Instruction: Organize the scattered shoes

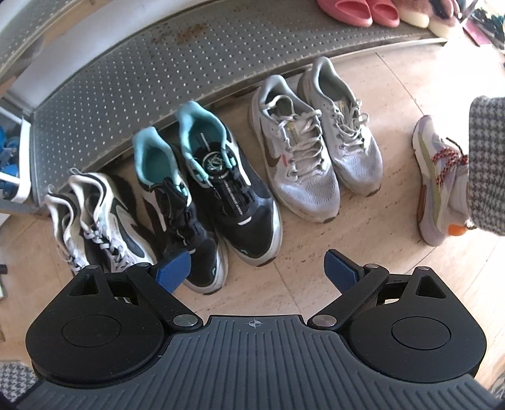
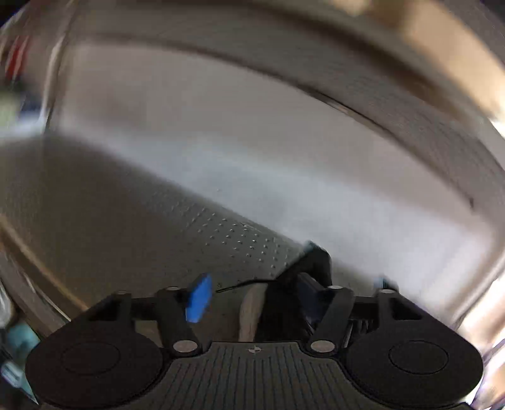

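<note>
The floor was pale beige stone tile with visible joints. A grey perforated metal shelf ran across the left wrist view from nine o'clock to one o'clock, its surface stained with a rust-coloured patch near twelve o'clock.

Shoes stood in a row on the floor along the shelf's front edge, heels toward it. At nine o'clock was a white-and-black sneaker pair; at the centre, touching it, a black-and-teal sneaker pair; at one o'clock, a grey laced sneaker pair. A single pale sneaker with red-flecked laces lay well apart at three o'clock, partly covered by a houndstooth-patterned fabric. Pink slippers sat on the shelf at twelve o'clock.

The left gripper hung above the tile with its jaws spread wide and nothing between them.

The right wrist view was heavily blurred. It showed the perforated shelf surface and a pale wall behind. The right gripper had a dark object with a pale edge between its jaws; whether the pads pressed on it could not be told.
</note>
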The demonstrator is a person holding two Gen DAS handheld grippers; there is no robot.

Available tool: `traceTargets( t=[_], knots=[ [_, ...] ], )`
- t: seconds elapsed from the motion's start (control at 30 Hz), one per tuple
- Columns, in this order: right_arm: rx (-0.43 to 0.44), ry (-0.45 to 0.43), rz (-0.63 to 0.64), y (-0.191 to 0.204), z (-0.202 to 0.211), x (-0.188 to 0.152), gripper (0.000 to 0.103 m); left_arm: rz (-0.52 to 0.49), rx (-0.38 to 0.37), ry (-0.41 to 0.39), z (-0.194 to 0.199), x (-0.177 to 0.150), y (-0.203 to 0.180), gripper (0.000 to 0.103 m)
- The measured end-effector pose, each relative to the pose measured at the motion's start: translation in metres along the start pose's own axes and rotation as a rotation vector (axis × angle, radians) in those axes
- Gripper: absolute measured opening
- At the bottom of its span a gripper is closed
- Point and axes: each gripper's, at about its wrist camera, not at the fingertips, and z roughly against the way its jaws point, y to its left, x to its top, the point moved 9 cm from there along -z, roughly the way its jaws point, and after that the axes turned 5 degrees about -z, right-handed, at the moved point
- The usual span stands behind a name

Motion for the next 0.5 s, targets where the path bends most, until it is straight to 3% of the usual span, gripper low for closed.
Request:
traceTargets(
  t=[0.07, 0.2, 0.27, 0.37, 0.43, 0.5],
  knots=[
    [-0.069, 0.005, 0.222, 0.020, -0.009, -0.004, 0.061, 0.014, -0.006, -0.005, 0.003, 0.000, 0.003, 0.095],
    [-0.164, 0.023, 0.474, 0.044, -0.026, -0.014, 0.052, 0.045, -0.015, -0.008, 0.006, 0.000, 0.010, 0.095],
    [-0.197, 0.030, 0.529, 0.048, -0.033, -0.015, 0.028, 0.055, -0.020, -0.010, 0.008, -0.001, 0.012, 0.095],
    [-0.208, 0.027, 0.537, 0.050, -0.038, -0.009, 0.007, 0.057, -0.020, -0.007, 0.008, -0.004, 0.013, 0.095],
    [-0.209, 0.019, 0.484, 0.045, -0.037, -0.003, 0.000, 0.057, -0.018, -0.006, 0.008, -0.005, 0.014, 0.095],
    [-0.235, 0.003, 0.382, 0.029, -0.032, 0.006, 0.000, 0.059, -0.014, -0.008, 0.009, -0.005, 0.014, 0.095]
  ],
)
